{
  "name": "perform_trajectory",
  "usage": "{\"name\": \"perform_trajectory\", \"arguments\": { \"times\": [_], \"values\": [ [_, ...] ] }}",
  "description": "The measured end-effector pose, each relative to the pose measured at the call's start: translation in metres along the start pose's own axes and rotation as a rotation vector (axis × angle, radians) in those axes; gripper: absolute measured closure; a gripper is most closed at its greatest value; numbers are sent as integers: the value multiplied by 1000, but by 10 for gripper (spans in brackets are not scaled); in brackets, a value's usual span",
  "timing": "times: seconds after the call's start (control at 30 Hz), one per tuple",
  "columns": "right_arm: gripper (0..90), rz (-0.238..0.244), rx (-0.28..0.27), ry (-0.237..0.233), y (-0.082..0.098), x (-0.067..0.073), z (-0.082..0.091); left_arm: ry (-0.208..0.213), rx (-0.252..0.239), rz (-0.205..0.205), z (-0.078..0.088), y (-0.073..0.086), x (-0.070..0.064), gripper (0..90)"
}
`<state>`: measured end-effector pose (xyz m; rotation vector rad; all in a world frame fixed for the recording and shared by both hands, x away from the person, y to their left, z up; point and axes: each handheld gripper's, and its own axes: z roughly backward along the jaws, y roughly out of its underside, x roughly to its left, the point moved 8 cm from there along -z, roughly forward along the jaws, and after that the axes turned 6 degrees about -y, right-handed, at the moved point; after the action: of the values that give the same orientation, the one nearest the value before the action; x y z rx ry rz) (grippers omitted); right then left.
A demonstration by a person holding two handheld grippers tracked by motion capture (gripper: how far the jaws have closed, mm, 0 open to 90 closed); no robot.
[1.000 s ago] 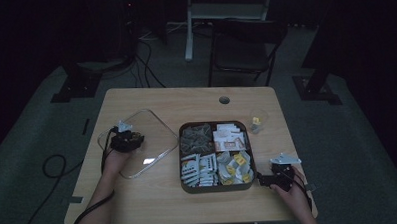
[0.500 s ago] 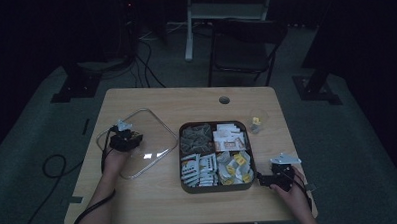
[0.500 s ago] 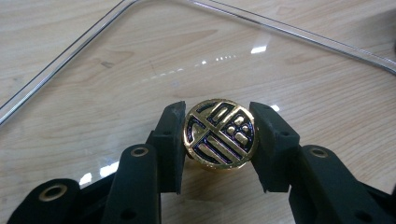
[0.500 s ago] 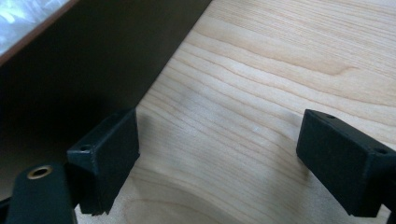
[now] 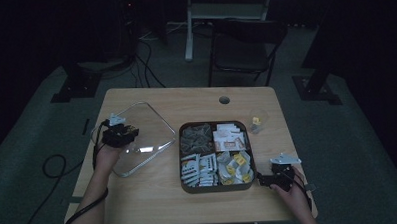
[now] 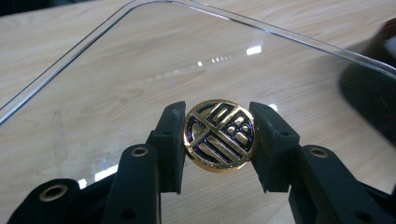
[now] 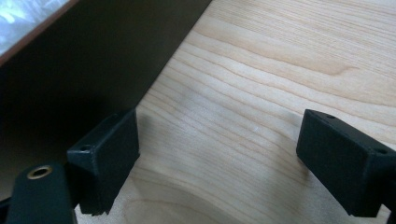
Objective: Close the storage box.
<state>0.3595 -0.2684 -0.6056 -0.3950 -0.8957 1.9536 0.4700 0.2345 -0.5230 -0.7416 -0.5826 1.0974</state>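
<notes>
Now we held the clear lid (image 5: pixel 137 136) by its gold knob (image 6: pixel 219 135), our left gripper (image 6: pixel 219 140) clamped on it. Our right gripper (image 7: pixel 217 163) sat wide apart beside the box (image 5: pixel 218 184).

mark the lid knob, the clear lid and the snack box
lid knob (image 6: pixel 219 135), left gripper view, centre of its gold face
clear lid (image 5: pixel 147 125), high view, bare pane
snack box (image 5: pixel 219 188), high view, near rim
</notes>
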Motion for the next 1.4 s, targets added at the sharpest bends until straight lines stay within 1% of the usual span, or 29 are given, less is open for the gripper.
{"name": "perform_trajectory", "arguments": {
  "times": [0.1,0.2,0.4,0.47,0.53,0.7,0.77,0.83,0.87,0.9,1.0,1.27,1.33,1.4],
  "values": [
    [127,0,0,0,0,0,0,17,-16,-9,7,-8,-4,598],
    [127,0,0,0,0,0,0,46,-26,-29,13,-15,-12,598],
    [127,0,0,0,0,0,0,105,-55,-73,19,-28,-37,598],
    [127,0,0,0,0,0,0,131,-57,-84,21,-32,-46,598],
    [127,0,0,0,0,0,0,160,-62,-105,22,-35,-57,598],
    [127,0,0,0,0,0,0,207,-61,-143,23,-41,-75,598],
    [127,0,0,0,0,0,0,225,-66,-150,23,-44,-83,598],
    [127,0,0,0,0,0,0,237,-69,-156,24,-46,-89,598],
    [127,0,0,0,0,0,0,248,-71,-166,24,-48,-93,597],
    [127,0,0,0,0,0,0,254,-74,-164,25,-49,-96,598],
    [127,-1,0,0,0,0,0,269,-74,-192,25,-52,-107,598],
    [127,0,0,0,0,0,0,331,-77,-243,24,-58,-139,597],
    [127,0,0,0,0,0,0,347,-81,-247,23,-60,-148,598],
    [127,0,0,0,0,0,0,362,-83,-259,22,-62,-156,598]
  ]
}}
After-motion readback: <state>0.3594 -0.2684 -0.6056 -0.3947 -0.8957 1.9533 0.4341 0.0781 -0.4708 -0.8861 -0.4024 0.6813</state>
